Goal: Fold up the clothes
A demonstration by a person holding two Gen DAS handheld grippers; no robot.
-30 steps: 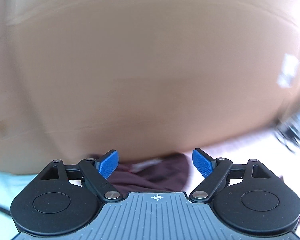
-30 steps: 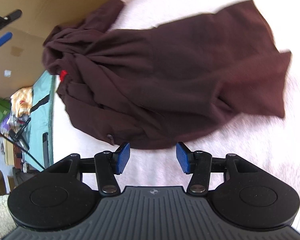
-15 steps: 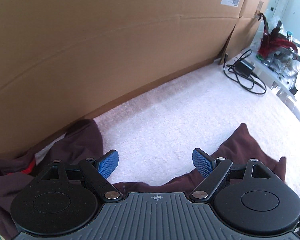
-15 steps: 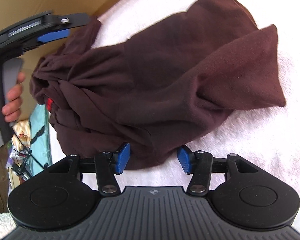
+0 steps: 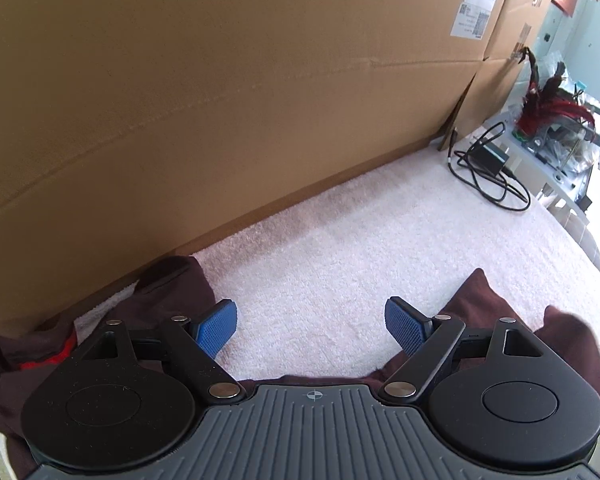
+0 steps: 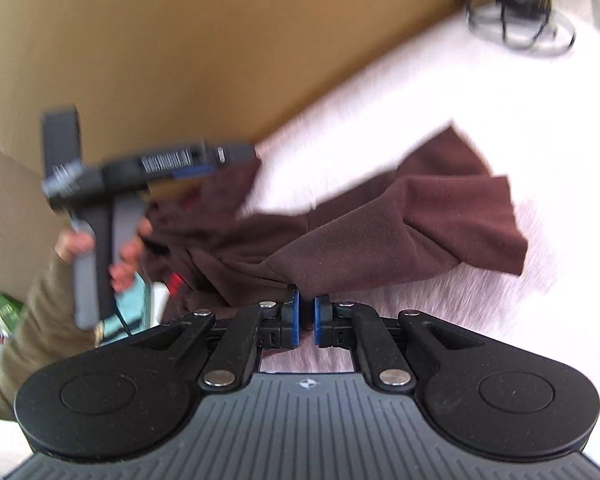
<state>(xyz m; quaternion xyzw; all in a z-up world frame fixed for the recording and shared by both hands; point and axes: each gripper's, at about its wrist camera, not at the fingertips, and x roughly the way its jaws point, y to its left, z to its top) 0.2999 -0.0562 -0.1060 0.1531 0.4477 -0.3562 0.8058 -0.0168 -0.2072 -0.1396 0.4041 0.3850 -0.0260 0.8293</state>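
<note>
Through the left wrist camera, I am seeing my left gripper [image 5: 311, 326] hanging with its blue fingers [image 5: 214, 330] spread wide and nothing between them. Below them lies the pale fleecy cover [image 5: 340, 256] of the bench, bare in the gap. The dark maroon garment [image 5: 172, 284] is showing on both sides: a bunched part at the near left with a bit of red in it, and a pointed corner at the near right, partly behind the gripper body. A tall cardboard wall [image 5: 220, 100] is standing along the far edge, and a black cable with a power adapter [image 5: 488, 164] is lying at the far right.

Over on the right wrist camera, my right gripper [image 6: 307, 316] has just been closing, and its fingers are standing narrow, pinching the near edge of the garment [image 6: 380, 240], which is draping left and right from the pinch above the cover [image 6: 400, 92]. At the far left a hand [image 6: 100, 256] in an olive sleeve [image 6: 36, 328] is holding the other gripper's handle beside the garment's bunched end. This view is blurred.
</note>
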